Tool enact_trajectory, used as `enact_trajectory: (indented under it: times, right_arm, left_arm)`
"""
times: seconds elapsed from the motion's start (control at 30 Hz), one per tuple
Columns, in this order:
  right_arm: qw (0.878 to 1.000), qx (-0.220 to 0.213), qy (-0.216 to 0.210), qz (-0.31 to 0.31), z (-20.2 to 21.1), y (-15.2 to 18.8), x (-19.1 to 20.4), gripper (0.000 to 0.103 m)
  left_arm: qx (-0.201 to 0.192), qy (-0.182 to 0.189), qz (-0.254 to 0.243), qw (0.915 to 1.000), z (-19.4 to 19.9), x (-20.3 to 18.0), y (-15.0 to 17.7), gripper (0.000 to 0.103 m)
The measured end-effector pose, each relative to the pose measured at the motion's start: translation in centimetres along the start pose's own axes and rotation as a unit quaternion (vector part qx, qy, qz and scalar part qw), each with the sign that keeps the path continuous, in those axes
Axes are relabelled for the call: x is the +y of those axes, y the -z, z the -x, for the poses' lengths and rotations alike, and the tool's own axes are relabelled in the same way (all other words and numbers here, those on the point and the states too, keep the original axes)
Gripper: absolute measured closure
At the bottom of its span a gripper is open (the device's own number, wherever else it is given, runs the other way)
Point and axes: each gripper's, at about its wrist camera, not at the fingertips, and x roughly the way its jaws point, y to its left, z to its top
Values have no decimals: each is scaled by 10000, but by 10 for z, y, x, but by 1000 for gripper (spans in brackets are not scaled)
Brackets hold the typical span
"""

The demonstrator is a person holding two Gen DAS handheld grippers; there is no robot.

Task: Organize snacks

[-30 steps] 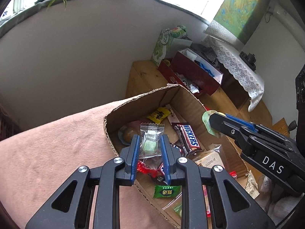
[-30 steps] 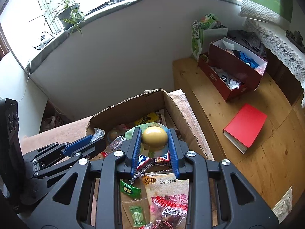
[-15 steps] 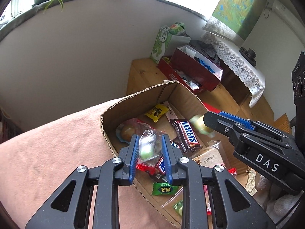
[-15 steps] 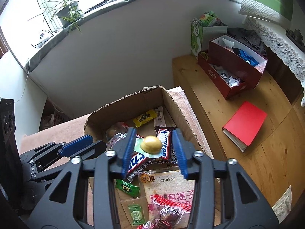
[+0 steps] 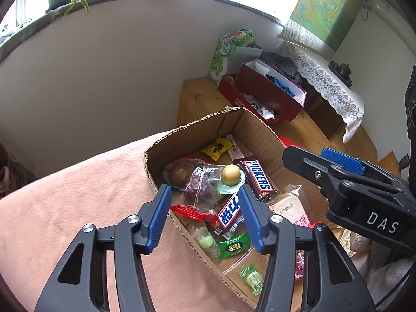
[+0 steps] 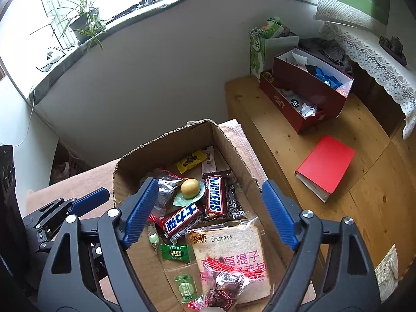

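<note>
With both drops made, step in hand: release. Left gripper [image 5: 205, 221] jaws just opened, empty; green candy [image 5: 206, 241] in box [image 5: 182, 140] below jaws. Right gripper [image 6: 210, 215] jaws just spread wide, empty; gold ball [image 6: 189, 188] in box beyond jaws. Next, likely: lift clear, seek remaining loose snack.

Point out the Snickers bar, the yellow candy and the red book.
Snickers bar [image 6: 215, 194]: right wrist view, middle of its wrapper.
Yellow candy [image 6: 190, 161]: right wrist view, centre of the packet.
Red book [image 6: 326, 164]: right wrist view, middle of its cover.
</note>
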Motion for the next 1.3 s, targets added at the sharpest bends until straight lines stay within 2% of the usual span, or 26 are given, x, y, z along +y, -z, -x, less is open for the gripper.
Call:
enact_trajectory:
  times: [0.2, 0.67, 1.3]
  right_arm:
    - [10000, -27, 64, -56, 10, 4, 5, 14]
    - [9978, -426, 491, 161, 67, 15, 29, 14]
    - [9966, -551, 605, 50, 109, 40, 46, 14]
  left_arm:
    - [31, -40, -28, 10000, 10, 5, 3, 42]
    - [-2, -64, 22, 10000, 48, 19, 12, 42]
    - [-210, -210, -90, 9995, 98, 16, 25, 42]
